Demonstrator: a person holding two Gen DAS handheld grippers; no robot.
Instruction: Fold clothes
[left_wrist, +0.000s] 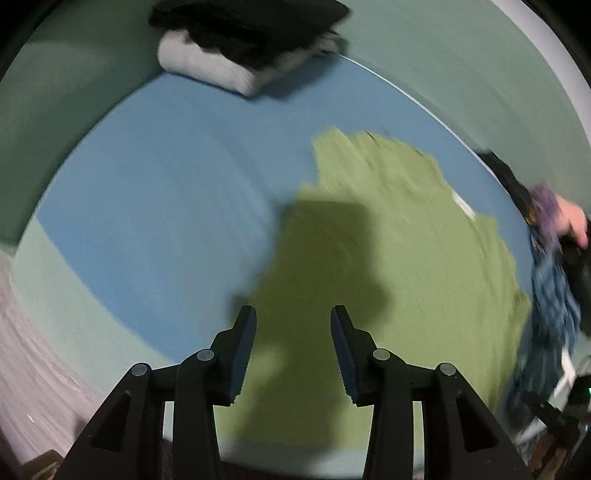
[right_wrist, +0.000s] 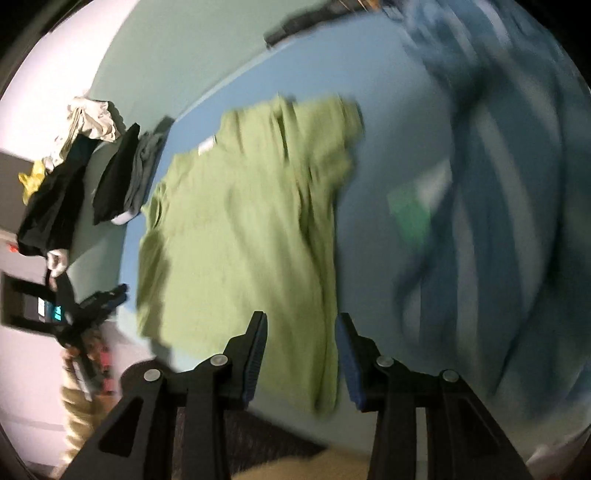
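The green shirt (left_wrist: 388, 258) lies spread on the blue mat (left_wrist: 147, 221), its body mostly flat but one side bunched into long ridges, as the right wrist view shows (right_wrist: 236, 229). Both grippers hang above its near hem. The left gripper (left_wrist: 293, 314) has its jaws spread with nothing between them; the right gripper (right_wrist: 301, 321) is likewise spread and empty, with the rumpled side of the shirt running up between its fingers in that view.

The main risk is that rumpled side — if a jaw closes on a ridge there, it likely takes two layers at once, and the fold drags a hidden pleat along with it. Both pictures are smeared, so I cannot tell exactly where the hem ends; a pinch aimed by guess may miss the cloth or nip the mat.

A blue striped garment (right_wrist: 498, 203) fills the right of the right wrist view, blurred and close to the shirt. It looks loose enough to get caught in a sweep of the right gripper, or to land on the shirt mid-fold.

At the far edge of the mat sits a folded stack (left_wrist: 240, 48), grey under black. It is well apart from the shirt, so it is in little danger unless a fold is thrown long.

Uneven lift is the last worry — one corner higher than the other would likely skew the crease.
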